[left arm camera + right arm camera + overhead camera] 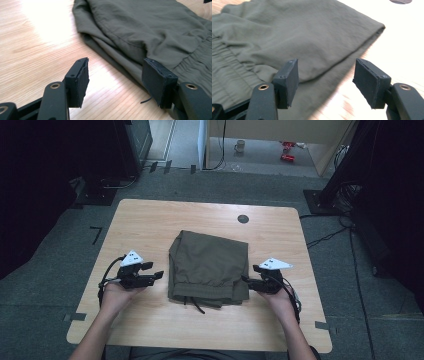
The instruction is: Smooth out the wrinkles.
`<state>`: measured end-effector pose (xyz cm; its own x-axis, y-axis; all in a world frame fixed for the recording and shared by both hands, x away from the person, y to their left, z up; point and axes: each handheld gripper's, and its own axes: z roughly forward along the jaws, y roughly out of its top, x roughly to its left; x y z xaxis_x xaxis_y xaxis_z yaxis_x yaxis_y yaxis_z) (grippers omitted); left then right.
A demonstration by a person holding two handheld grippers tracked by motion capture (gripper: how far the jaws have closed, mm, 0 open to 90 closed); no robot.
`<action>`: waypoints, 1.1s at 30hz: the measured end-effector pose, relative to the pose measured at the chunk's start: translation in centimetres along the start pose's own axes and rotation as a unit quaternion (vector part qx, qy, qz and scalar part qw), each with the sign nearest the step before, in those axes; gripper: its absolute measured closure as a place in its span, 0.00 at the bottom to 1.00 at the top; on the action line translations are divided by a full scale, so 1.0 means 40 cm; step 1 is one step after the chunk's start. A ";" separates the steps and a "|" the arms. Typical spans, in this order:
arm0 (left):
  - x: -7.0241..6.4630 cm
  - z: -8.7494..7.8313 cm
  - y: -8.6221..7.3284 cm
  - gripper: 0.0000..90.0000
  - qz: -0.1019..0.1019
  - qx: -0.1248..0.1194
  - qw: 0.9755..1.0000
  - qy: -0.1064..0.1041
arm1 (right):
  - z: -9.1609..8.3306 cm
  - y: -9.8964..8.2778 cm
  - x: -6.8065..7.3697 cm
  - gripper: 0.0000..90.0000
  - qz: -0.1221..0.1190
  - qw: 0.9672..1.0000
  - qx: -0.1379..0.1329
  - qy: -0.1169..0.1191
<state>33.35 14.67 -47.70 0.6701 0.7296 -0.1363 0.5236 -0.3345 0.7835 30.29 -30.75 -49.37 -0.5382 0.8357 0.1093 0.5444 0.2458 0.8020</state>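
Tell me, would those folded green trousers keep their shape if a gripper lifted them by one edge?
Probably not. The folded trousers are thin, creased cloth, so they would likely droop and unfold. They look light. The loose drawstring at the near edge would probably dangle. Pushed, the layers may bunch up rather than slide.

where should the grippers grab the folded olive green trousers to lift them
Judging by the pose, take the folded olive green trousers at their two side edges near the elastic waistband. The left gripper comes in from the left, the right gripper from the right. Both stand open, level with the layered edges.
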 end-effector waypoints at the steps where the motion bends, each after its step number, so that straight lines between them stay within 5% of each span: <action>1: 0.006 -0.002 -0.002 0.43 -0.002 0.002 1.000 0.002 | -0.002 -0.002 -0.004 0.40 0.001 1.000 0.000 -0.003; 18: 0.075 -0.002 -0.030 0.43 -0.020 0.024 0.999 0.037 | -0.015 -0.031 -0.079 0.37 0.015 0.999 0.012 -0.038; 33: 0.133 0.001 -0.068 0.43 -0.042 0.047 0.995 0.081 | -0.015 -0.070 -0.150 0.33 0.020 0.996 0.026 -0.086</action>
<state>35.52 19.41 -50.58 0.5314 0.8420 -0.0933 0.6269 -0.3168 0.7118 31.60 -36.76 -51.91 -0.3989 0.9163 0.0346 0.5986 0.2316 0.7668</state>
